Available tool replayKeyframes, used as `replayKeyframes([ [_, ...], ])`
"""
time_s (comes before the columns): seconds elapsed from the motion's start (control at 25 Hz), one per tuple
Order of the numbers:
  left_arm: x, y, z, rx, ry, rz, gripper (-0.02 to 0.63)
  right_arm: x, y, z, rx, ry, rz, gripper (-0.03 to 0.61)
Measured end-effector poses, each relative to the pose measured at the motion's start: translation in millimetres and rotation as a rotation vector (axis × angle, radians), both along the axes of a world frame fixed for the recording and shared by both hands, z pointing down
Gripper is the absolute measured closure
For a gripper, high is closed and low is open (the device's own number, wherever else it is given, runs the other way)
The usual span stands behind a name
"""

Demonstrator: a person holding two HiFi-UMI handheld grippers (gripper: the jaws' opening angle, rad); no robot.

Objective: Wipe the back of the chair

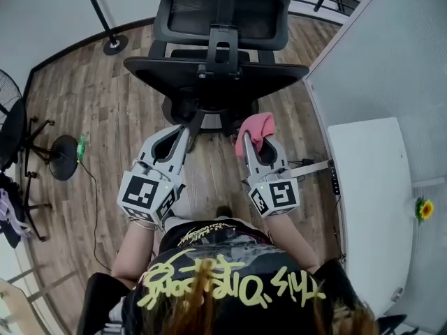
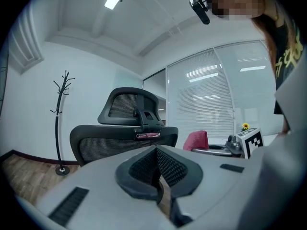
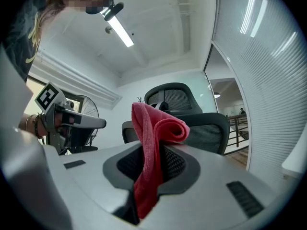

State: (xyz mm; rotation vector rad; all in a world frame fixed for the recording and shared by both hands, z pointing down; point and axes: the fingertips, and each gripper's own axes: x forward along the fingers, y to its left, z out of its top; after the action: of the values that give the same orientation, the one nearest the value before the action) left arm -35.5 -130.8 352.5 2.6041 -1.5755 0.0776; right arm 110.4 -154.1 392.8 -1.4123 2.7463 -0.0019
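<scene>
- Far left, a fan [image 1: 8,121] stands on the wood floor [image 1: 105,117]; a coat stand [image 1: 115,45] has its base further back; both are well apart from the work.
- The left gripper [image 1: 187,132] has its jaws pressed together with nothing between them; it points at the chair and stops just short of it, probably kept free as the spare hand rather than the wiping one.
- In the centre, the chair [image 1: 216,103] stands with its mesh back [image 1: 216,72] turned towards the person; that facing puts the surface to be wiped within reach of both grippers.
- The right gripper [image 1: 257,151] has its jaws clamped on a pink cloth [image 1: 255,128]; a folded wad stands up past the tips and the rest hangs down between the jaws; held so, cloth rather than plastic would meet the mesh.
- The cloth is near the back but apart from it; this fits a moment just ahead of a wipe, or a lift-off after one; I cannot tell which.
- On the right is a white desk [image 1: 367,187], with a small flower [image 1: 424,208] just beside it.
</scene>
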Motion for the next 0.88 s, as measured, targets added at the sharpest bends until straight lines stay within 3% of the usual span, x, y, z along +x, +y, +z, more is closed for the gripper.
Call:
replayKeyframes([
  [0.88, 0.2, 0.3, 9.7, -0.025, 0.015, -0.006, 0.620, -2.9, 11.3, 0.2, 0.017, 0.055, -0.039, 0.514],
])
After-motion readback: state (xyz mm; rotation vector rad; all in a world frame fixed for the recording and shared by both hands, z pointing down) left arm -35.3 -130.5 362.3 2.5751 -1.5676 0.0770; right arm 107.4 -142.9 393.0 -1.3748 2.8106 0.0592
